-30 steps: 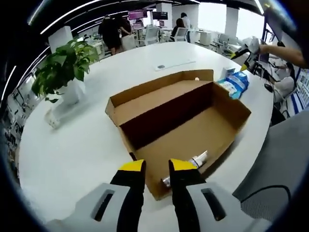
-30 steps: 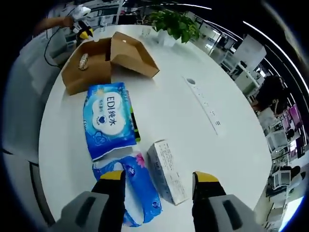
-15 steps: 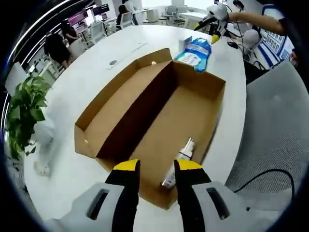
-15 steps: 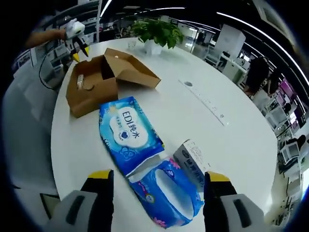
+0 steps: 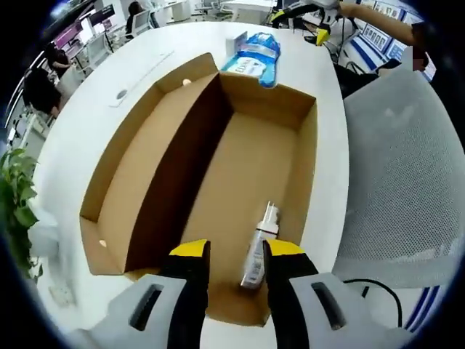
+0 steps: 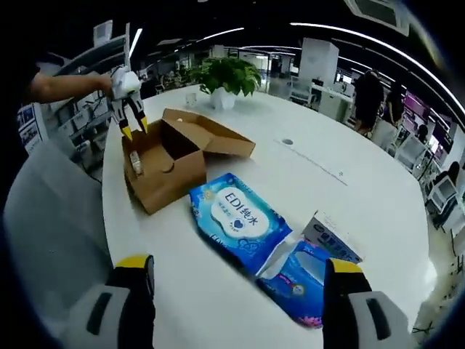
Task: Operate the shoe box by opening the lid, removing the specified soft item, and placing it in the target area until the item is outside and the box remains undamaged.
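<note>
An open brown cardboard shoe box (image 5: 145,167) lies on the white table, its lid folded out flat to the left. A small white tube (image 5: 256,251) lies on the box floor at the near end. My left gripper (image 5: 237,253) hovers over that near end, jaws a little apart, with the tube showing between them and nothing gripped. In the right gripper view the left gripper (image 6: 135,128) hangs above the box (image 6: 174,163), held by a person's hand. My right gripper (image 6: 238,265) is wide open above the table, short of a blue wipes pack (image 6: 236,220).
A second blue pack (image 6: 299,273) and a small white carton (image 6: 330,236) lie beside the wipes pack (image 5: 253,57). A potted plant (image 6: 225,75) stands at the far side. A grey mesh chair (image 5: 392,167) sits against the table edge. People stand among the desks behind.
The left gripper has come forward and tipped down over the box, so the tube now sits between its jaws. The right gripper has drawn back and up from the blue packs.
</note>
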`<state>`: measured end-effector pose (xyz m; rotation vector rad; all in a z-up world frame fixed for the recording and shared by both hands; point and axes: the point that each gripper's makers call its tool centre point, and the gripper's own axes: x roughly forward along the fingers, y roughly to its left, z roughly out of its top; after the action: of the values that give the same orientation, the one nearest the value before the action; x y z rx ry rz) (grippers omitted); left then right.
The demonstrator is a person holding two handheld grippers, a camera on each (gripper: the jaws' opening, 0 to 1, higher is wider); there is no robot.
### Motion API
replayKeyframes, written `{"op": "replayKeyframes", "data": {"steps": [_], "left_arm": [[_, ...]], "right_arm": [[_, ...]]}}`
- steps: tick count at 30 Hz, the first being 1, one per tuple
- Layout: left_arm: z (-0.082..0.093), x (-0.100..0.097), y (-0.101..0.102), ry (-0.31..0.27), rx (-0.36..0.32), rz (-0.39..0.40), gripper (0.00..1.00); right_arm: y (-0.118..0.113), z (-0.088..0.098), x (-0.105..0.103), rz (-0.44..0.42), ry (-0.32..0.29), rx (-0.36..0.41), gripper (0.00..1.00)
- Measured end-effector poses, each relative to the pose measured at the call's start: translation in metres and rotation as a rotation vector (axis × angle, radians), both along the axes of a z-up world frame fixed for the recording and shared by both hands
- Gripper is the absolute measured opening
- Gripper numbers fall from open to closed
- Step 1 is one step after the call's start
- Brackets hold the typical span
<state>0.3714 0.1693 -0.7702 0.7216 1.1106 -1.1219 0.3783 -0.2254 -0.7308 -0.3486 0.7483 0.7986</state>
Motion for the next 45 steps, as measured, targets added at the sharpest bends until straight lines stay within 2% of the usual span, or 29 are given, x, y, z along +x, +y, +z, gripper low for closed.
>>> {"op": "replayKeyframes", "data": {"steps": [2,8,13,16,20,26,32,40,45], "left_arm": [[-0.003,-0.004,0.0,0.016,0.03,-0.052,0.3],[-0.01,-0.006,-0.009,0.032,0.031,-0.12,0.33],[-0.018,-0.013,-0.01,0.085,0.053,-0.196,0.35],[-0.021,-0.014,-0.009,0.117,0.06,-0.206,0.36],[-0.026,-0.016,-0.008,0.136,0.084,-0.254,0.35],[-0.033,-0.02,-0.012,0.178,0.08,-0.293,0.37],[-0.042,-0.022,-0.016,0.22,0.078,-0.315,0.38],[-0.051,-0.028,-0.017,0.233,0.074,-0.315,0.35],[-0.058,-0.03,-0.016,0.216,0.072,-0.299,0.32]], "right_arm": [[0.006,0.005,-0.007,0.0,-0.019,0.012,0.99],[0.021,0.023,-0.026,-0.007,-0.07,0.036,1.0],[0.036,0.031,-0.049,-0.001,-0.086,0.039,1.0],[0.045,0.037,-0.061,0.001,-0.098,0.052,1.0],[0.053,0.045,-0.074,-0.014,-0.108,0.076,1.0],[0.058,0.05,-0.088,-0.047,-0.116,0.089,1.0],[0.058,0.048,-0.099,-0.065,-0.112,0.084,1.0],[0.046,0.043,-0.105,-0.121,-0.101,0.082,1.0],[0.045,0.042,-0.109,-0.145,-0.095,0.095,1.0]]}}
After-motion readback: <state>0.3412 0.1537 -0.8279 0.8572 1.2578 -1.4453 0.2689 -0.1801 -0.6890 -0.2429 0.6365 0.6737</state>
